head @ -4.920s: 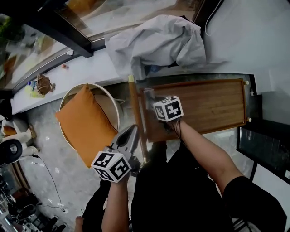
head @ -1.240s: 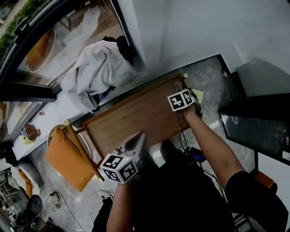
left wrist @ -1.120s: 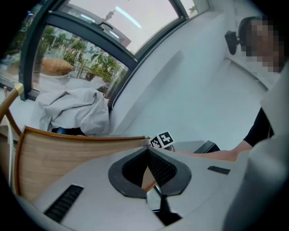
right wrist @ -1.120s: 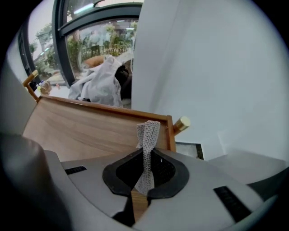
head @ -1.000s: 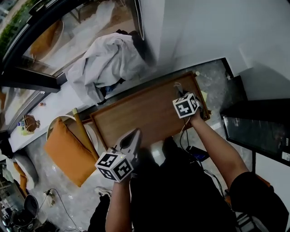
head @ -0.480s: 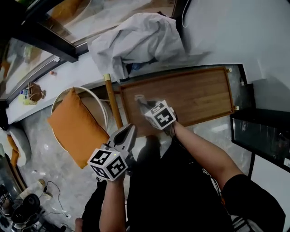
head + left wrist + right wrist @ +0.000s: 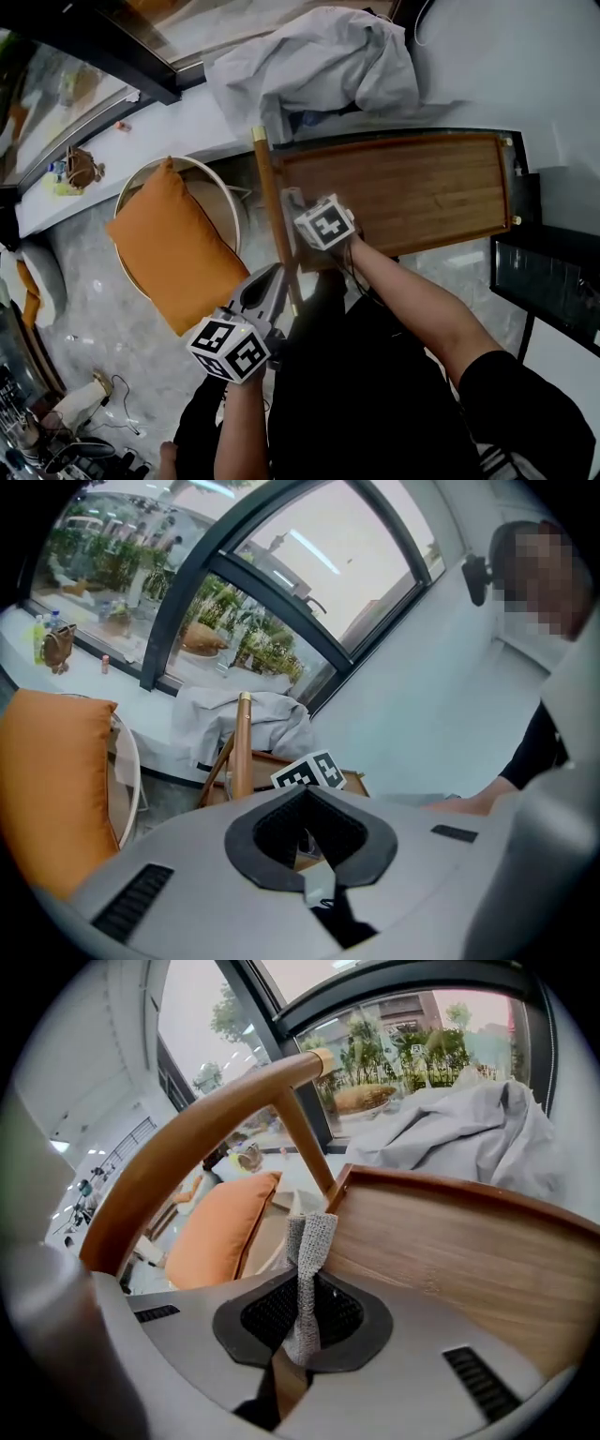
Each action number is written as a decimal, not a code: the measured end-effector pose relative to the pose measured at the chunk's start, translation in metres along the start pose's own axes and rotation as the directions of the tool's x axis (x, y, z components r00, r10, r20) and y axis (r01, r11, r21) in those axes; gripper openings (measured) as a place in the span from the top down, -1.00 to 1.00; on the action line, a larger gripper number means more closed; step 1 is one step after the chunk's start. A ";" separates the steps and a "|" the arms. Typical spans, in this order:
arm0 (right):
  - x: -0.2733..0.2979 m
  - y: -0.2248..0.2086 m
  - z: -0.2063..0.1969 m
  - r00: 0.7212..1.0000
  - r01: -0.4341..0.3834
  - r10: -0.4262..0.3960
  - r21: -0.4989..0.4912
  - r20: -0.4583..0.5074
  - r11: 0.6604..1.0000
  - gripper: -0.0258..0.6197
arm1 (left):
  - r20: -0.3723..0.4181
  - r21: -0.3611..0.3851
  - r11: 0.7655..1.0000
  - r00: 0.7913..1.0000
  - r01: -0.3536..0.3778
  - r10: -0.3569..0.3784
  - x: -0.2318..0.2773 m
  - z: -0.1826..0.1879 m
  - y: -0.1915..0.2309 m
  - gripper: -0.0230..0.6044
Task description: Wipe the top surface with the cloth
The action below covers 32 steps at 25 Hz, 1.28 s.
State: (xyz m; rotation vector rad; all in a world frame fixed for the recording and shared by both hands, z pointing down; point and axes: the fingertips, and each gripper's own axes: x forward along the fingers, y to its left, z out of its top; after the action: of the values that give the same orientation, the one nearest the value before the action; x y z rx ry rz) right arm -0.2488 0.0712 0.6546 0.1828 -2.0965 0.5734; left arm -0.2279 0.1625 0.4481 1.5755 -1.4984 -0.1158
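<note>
The wooden table top (image 7: 412, 192) runs across the middle of the head view, and its boards fill the right of the right gripper view (image 7: 450, 1241). My right gripper (image 7: 300, 214) is at the table's left front corner, shut on a grey knitted cloth (image 7: 309, 1241) that stands up between the jaws. The cloth (image 7: 292, 201) rests on the wood just beyond the marker cube. My left gripper (image 7: 269, 286) hangs off the table, low and to the left, its jaws together with nothing in them (image 7: 309, 855).
A wooden chair rail (image 7: 275, 220) crosses right beside the table's left end (image 7: 206, 1119). An orange cushion (image 7: 173, 248) sits in a round chair to the left. A rumpled pale sheet (image 7: 314, 56) lies behind the table by the window. A dark cabinet (image 7: 553, 281) is at the right.
My right gripper has swept the cloth from the table's right end to its left front corner. The left gripper has stayed off the table.
</note>
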 end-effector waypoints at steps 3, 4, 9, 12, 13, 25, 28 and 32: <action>0.004 -0.004 -0.004 1.000 0.019 -0.019 -0.009 -0.015 1.000 0.81 | 0.001 -0.005 1.000 1.000 0.007 -0.007 0.001 0.002 0.001 0.89; 0.004 -0.003 -0.004 1.000 0.022 -0.022 -0.023 -0.018 1.000 0.81 | 0.006 -0.009 1.000 1.000 0.011 -0.011 0.002 0.004 0.001 0.89; 0.001 -0.015 -0.008 0.996 0.071 -0.074 -0.076 -0.043 0.995 0.80 | 0.012 0.011 0.999 0.999 0.034 -0.034 0.014 0.016 -0.013 0.89; -0.009 -0.033 -0.014 0.995 0.093 -0.096 -0.059 -0.042 0.994 0.81 | 0.002 0.022 0.999 0.999 0.042 -0.042 0.021 0.015 -0.022 0.89; -0.014 -0.041 -0.017 0.994 0.100 -0.102 -0.049 -0.045 0.994 0.80 | -0.005 0.023 0.999 0.999 0.044 -0.043 0.024 0.013 -0.025 0.89; -0.087 -0.156 -0.065 0.982 0.184 -0.180 0.063 -0.059 0.981 0.80 | -0.080 0.053 0.992 0.991 0.113 -0.108 0.102 -0.003 -0.104 0.89; -0.107 -0.185 -0.078 0.978 0.202 -0.197 0.086 -0.064 0.976 0.80 | -0.085 0.063 0.991 0.990 0.122 -0.116 0.123 -0.003 -0.125 0.89; -0.132 -0.223 -0.094 0.976 0.217 -0.212 0.106 -0.058 0.970 0.80 | -0.094 0.072 0.989 0.988 0.131 -0.124 0.148 -0.009 -0.155 0.89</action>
State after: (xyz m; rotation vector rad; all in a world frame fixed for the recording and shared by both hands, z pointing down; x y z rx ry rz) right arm -0.0277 -0.0929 0.6631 0.4505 -1.9699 0.5585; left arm -0.0708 0.0184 0.4272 1.7172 -1.3466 -0.0595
